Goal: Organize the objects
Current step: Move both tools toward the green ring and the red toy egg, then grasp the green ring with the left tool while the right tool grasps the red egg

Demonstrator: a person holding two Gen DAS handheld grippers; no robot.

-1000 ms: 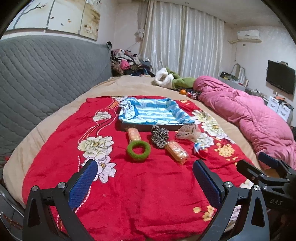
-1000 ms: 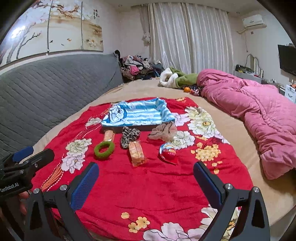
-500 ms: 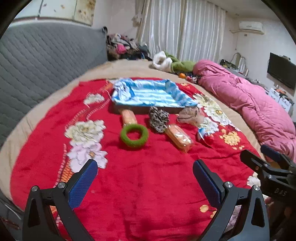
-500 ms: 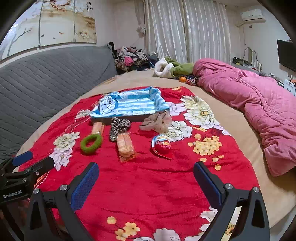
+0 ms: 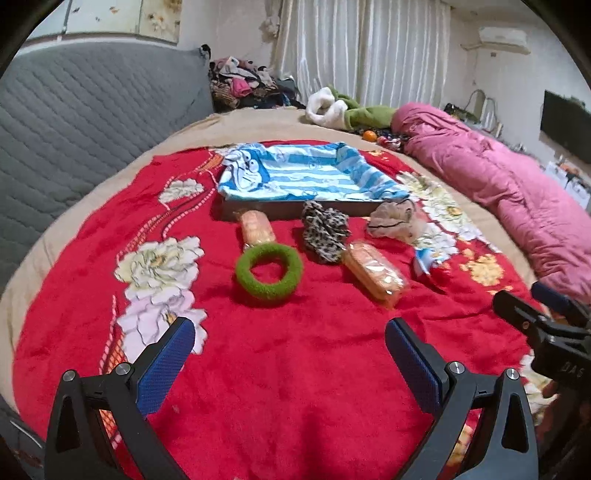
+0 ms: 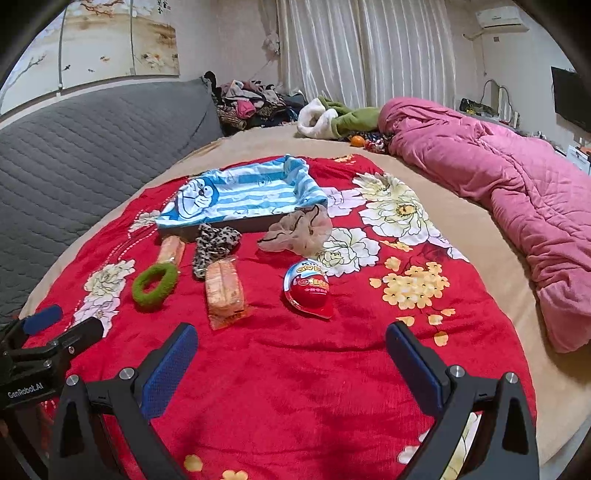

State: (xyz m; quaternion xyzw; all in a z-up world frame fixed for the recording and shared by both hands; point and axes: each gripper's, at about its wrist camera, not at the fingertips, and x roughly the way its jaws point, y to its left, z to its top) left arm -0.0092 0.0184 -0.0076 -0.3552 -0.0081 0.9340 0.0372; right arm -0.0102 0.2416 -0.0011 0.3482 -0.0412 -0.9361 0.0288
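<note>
- A wide bed (image 6: pixel 461 236) with a tan cover fills the room; everything below is placed against it.
- A grey quilted headboard (image 6: pixel 96 140) runs along its left side, with a painted panel of branches and fish (image 6: pixel 110 44) on the wall above.
- Pale pleated curtains (image 6: pixel 365 51) hang beyond its far edge, closed, from the ceiling down.
- A heap of clothes (image 6: pixel 251 103) sits at its far left corner, beside the curtains.
- A pink quilted duvet (image 6: pixel 517 195) lies bunched along its right side.
- A white air conditioner (image 6: pixel 502 18) is mounted high on the wall to the right of it, and a dark television (image 6: pixel 570 99) hangs lower on that wall.
- Light is soft, indoor.
</note>
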